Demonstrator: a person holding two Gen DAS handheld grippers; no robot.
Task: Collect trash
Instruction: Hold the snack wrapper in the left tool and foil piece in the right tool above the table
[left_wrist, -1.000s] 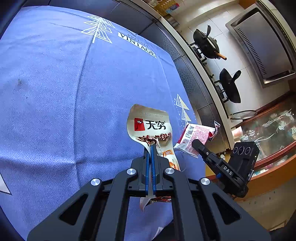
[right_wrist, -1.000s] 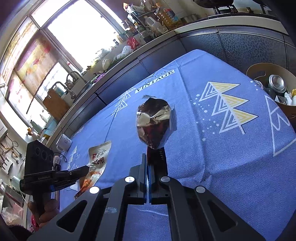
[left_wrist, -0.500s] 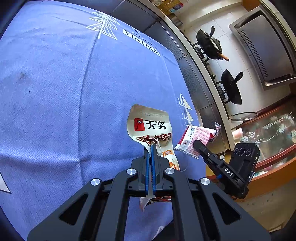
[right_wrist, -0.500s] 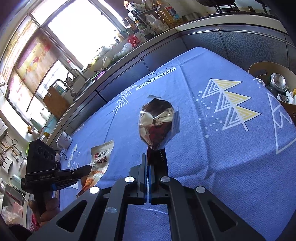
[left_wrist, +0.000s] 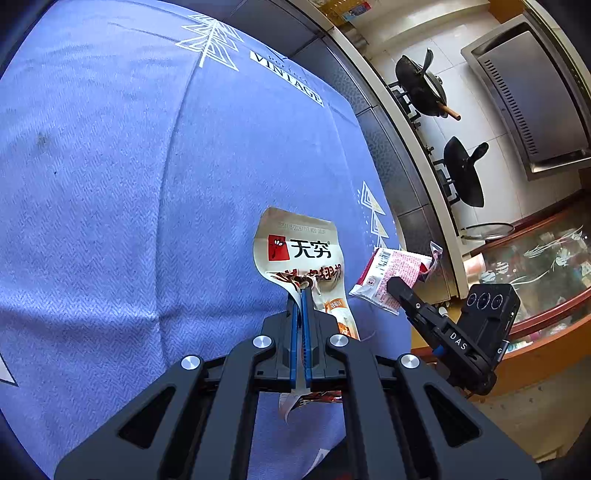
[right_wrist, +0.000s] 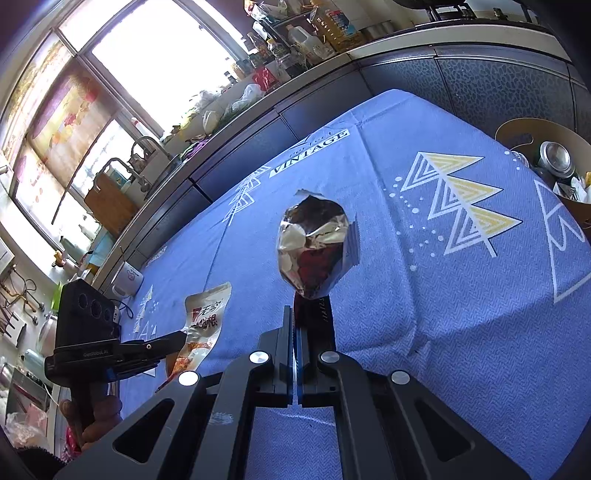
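The left tool (left_wrist: 302, 295) is clamped on a beige snack wrapper (left_wrist: 301, 251), its pads pressed together over the wrapper's lower half; the printed top stands up just ahead of the tips, and a torn end hangs below the jaws. The right tool (right_wrist: 295, 314) is likewise clamped, on a dark foil-lined wrapper (right_wrist: 314, 247) whose open mouth (shiny silver inside) faces the camera just beyond the tips. From the left wrist view this same wrapper shows its pink-and-white printed side to the right of the left tool. Beneath and ahead of both tools lies the blue tablecloth (left_wrist: 110, 184) over the tabletop. Far to the right of the right tool, past the tabletop's edge, stands a brown bin (right_wrist: 517, 129) holding a can (right_wrist: 556, 158).
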